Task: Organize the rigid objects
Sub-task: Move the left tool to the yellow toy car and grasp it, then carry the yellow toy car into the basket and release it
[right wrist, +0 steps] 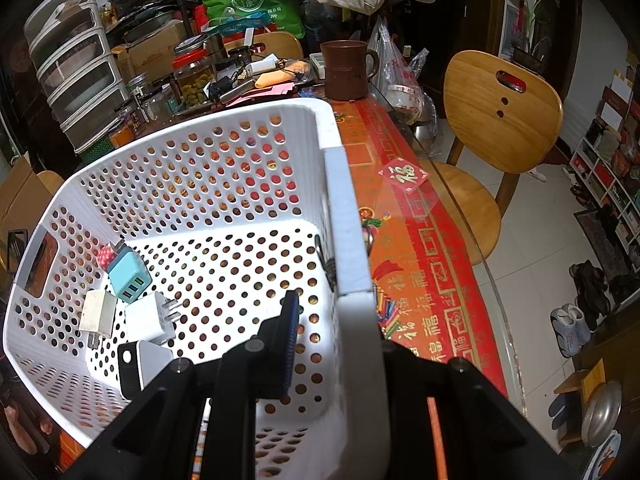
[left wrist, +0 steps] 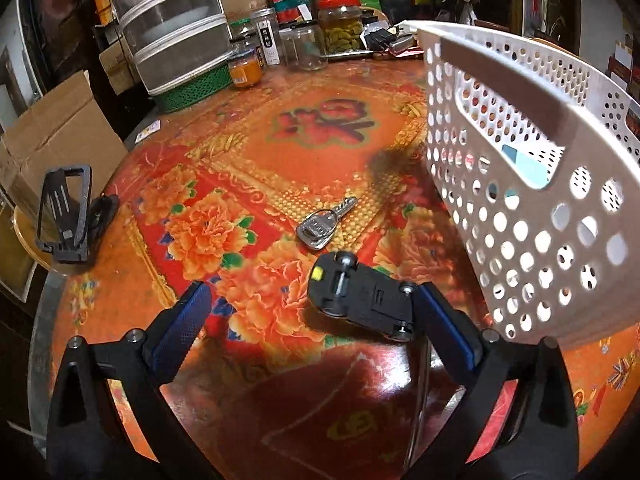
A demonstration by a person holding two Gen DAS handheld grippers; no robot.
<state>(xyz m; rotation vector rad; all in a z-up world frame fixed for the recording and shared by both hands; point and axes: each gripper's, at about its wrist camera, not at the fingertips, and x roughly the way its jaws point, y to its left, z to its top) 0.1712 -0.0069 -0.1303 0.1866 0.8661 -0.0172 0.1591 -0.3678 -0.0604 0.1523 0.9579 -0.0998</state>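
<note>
Two grippers over one round table [left wrist: 248, 148], covered in a glossy red-and-orange cloth with peonies and gold borders. Under a sheet of glass at the rim, with a small red paper square [right wrist: 404, 178] near the edge.

Left gripper [left wrist: 312, 292]: spread wide, gripping nothing, low over the cloth. Between its fingers, a black toy car [left wrist: 360, 296] on its roof with wheels up, close against the right-hand finger; cannot tell whether touching. Just beyond the car, a silver key [left wrist: 320, 224] on a ring, flat on the cloth. Far left at the table edge, a black folding phone stand [left wrist: 68, 216].

Right gripper [right wrist: 336, 312]: clamped narrow on the side wall of a white perforated basket [right wrist: 200, 160], one blue-padded finger inside, the other hidden behind the rim. Seen at a slant from the left wrist, just right of the car. Inside, bunched in one corner: a pale blue charger [right wrist: 128, 276], two white plugs [right wrist: 150, 320], and a black-and-white adapter [right wrist: 140, 364].

Back of the table crowded: stacked clear drawers [left wrist: 172, 28], glass jars [left wrist: 340, 24], a brown mug [right wrist: 346, 70], a green bag [right wrist: 256, 0]. Beside the table, a cardboard box [left wrist: 60, 136] and a wooden chair [right wrist: 500, 120]. Pale floor tiles [right wrist: 540, 240], shoes [right wrist: 572, 320], and a cluttered shelf [right wrist: 608, 184] along the wall.
</note>
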